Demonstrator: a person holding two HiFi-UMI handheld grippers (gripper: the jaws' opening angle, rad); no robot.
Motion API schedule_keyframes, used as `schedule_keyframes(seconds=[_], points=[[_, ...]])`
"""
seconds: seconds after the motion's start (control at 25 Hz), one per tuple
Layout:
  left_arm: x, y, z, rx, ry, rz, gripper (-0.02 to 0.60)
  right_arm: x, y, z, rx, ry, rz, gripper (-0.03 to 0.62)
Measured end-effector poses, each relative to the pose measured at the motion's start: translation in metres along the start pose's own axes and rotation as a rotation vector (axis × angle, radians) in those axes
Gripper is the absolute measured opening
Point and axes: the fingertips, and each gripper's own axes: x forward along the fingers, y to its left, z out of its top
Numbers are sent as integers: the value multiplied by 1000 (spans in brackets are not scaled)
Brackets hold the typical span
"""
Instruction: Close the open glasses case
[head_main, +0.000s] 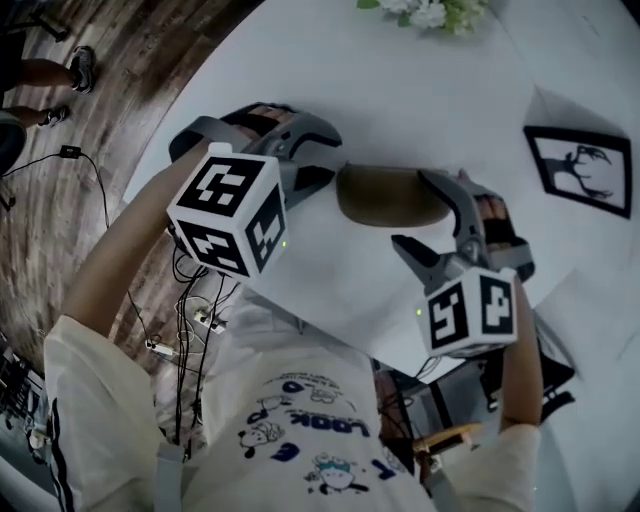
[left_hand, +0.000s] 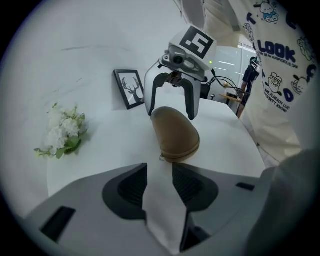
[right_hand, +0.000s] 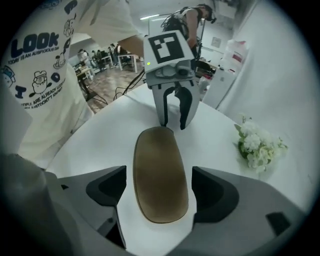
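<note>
A brown oval glasses case (head_main: 385, 195) lies on the white table (head_main: 400, 90) with its lid down. My right gripper (head_main: 430, 215) straddles the case's right end from above. In the right gripper view the case (right_hand: 160, 180) sits between the wide jaws of that gripper (right_hand: 159, 172), with bare table showing on both sides, so it is open. My left gripper (head_main: 330, 165) hangs at the case's left end. Its jaws (left_hand: 160, 167) stand a little apart with nothing between them, and the case (left_hand: 175, 135) lies just ahead of them.
A bunch of white flowers (head_main: 430, 12) lies at the table's far side. A black-framed deer picture (head_main: 580, 170) stands to the right. The table's near edge runs just below the grippers, and cables (head_main: 190, 300) lie on the wooden floor beyond it.
</note>
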Motion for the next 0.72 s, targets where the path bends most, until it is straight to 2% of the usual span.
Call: schedule_keyframes(seconds=[0.24, 0.52, 0.72], points=[[11, 4, 7, 80, -1, -82, 138, 25, -4, -10, -101, 82, 44, 383], [16, 3, 10, 194, 9, -192, 138, 38, -2, -17, -174, 107, 47, 382], [15, -8, 15, 186, -15, -263, 137, 30, 0, -23, -259, 105, 54, 382]])
